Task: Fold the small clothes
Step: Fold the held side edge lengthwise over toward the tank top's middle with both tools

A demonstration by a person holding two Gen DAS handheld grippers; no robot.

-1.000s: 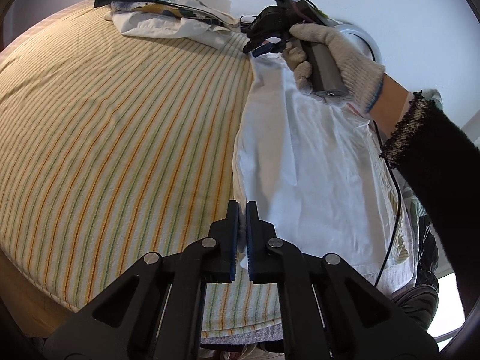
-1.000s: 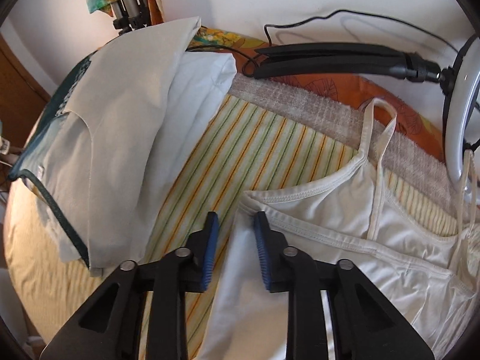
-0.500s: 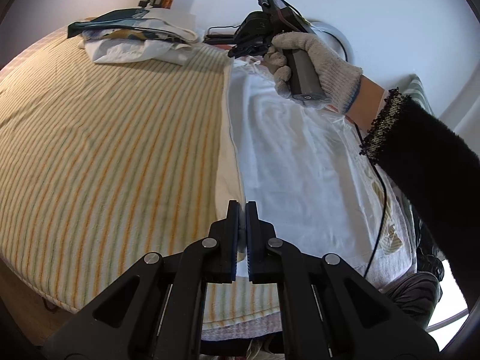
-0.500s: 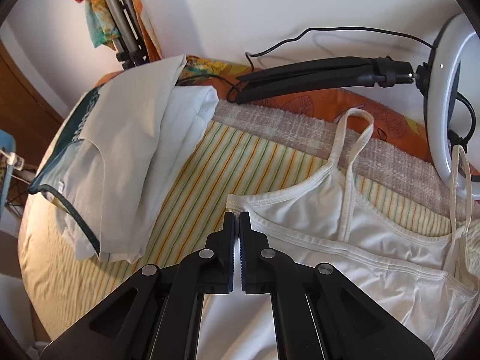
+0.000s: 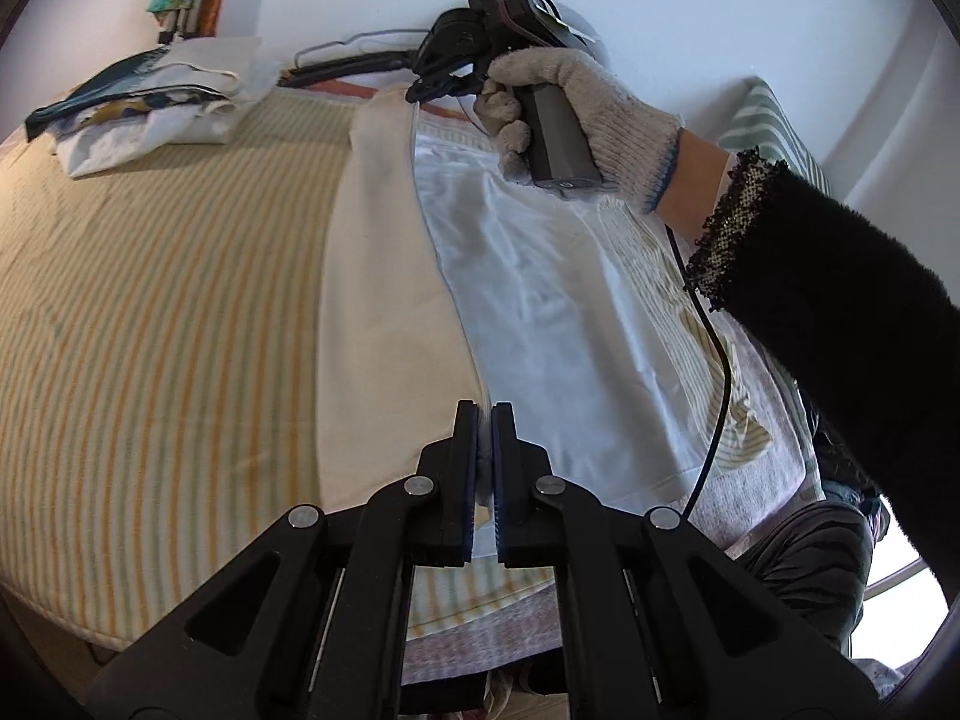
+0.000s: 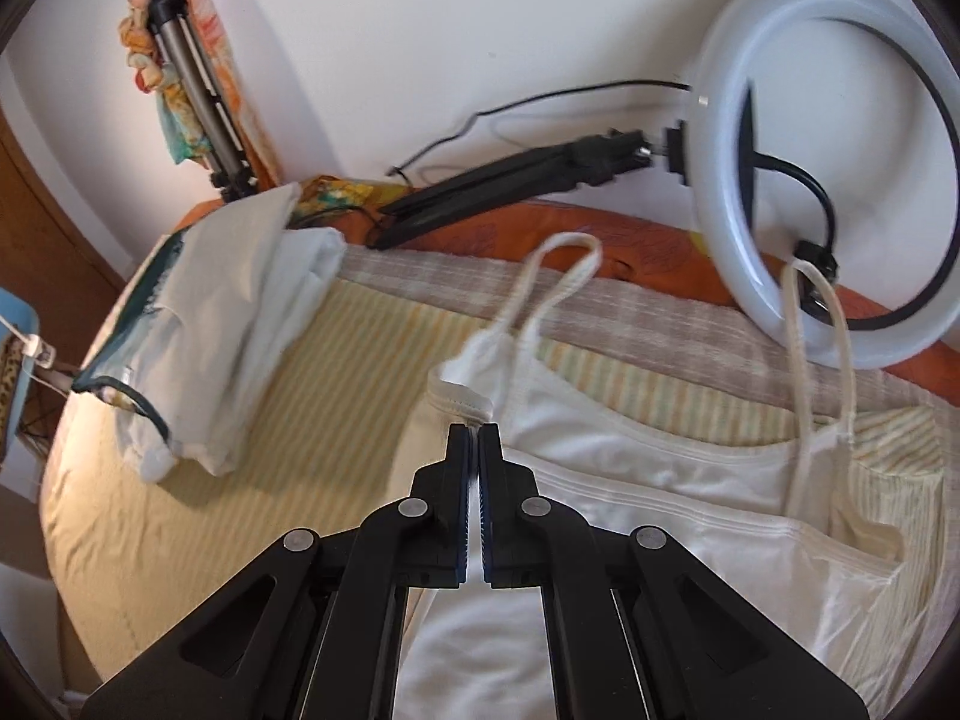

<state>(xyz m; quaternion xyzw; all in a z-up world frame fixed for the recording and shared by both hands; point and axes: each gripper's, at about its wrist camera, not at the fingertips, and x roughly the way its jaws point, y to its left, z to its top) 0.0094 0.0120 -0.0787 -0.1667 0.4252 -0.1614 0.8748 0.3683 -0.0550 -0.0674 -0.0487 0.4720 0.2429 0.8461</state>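
A white strappy camisole point(image 5: 540, 300) lies lengthwise on the striped bed point(image 5: 150, 276). My left gripper point(image 5: 485, 414) is shut on its bottom hem corner and lifts that side edge. My right gripper point(image 6: 474, 438) is shut on the top corner of the camisole point(image 6: 630, 468) beside a shoulder strap point(image 6: 558, 276). The right gripper also shows in the left wrist view point(image 5: 444, 84), held by a gloved hand at the far end. The lifted left edge hangs off the mattress, showing its cream underside point(image 5: 384, 300).
A pile of folded clothes point(image 6: 210, 324) sits at the bed's far left corner, also in the left wrist view point(image 5: 150, 108). A ring light point(image 6: 828, 168) on a black stand point(image 6: 510, 186) lies along the head of the bed. A tripod point(image 6: 192, 78) leans on the wall.
My right gripper closed on the camisole's top corner. Both grippers have since raised the left side edge off the bed, so the cream underside now shows.
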